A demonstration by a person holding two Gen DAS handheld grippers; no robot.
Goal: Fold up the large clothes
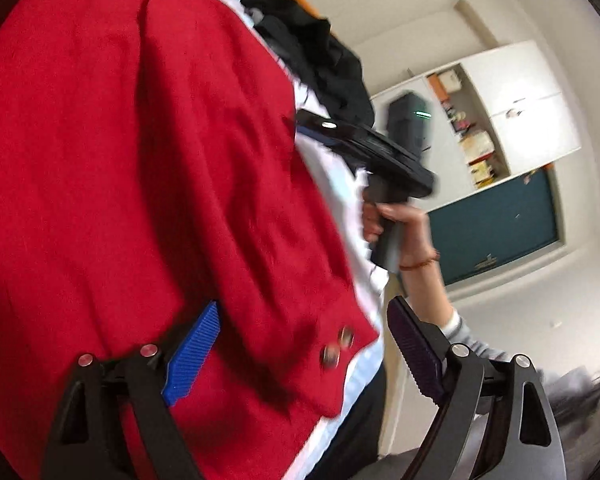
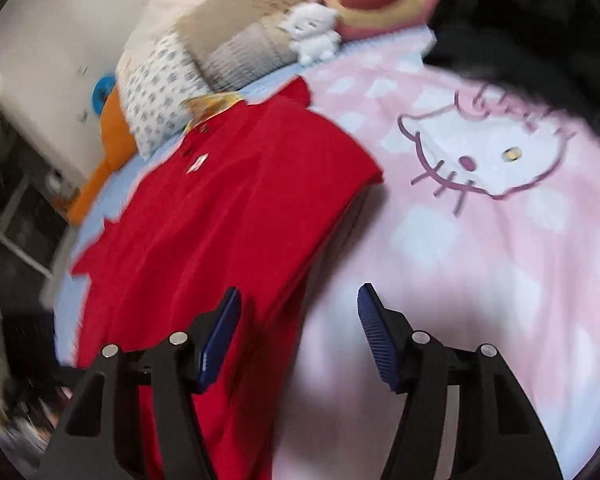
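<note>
Both of my grippers, left gripper [image 1: 304,354] and right gripper [image 2: 298,340], hang wide open with nothing held. Just past them I see the red coat [image 2: 220,216] spread on the pink cartoon-cat blanket [image 2: 480,240], black clothes [image 2: 540,52] beyond.

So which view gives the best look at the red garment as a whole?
The right wrist view: the red garment lies spread on the pink blanket, with its collar, placket buttons and outline visible. The left wrist view shows only a close, tilted stretch of red fabric with two cuff buttons.
</note>
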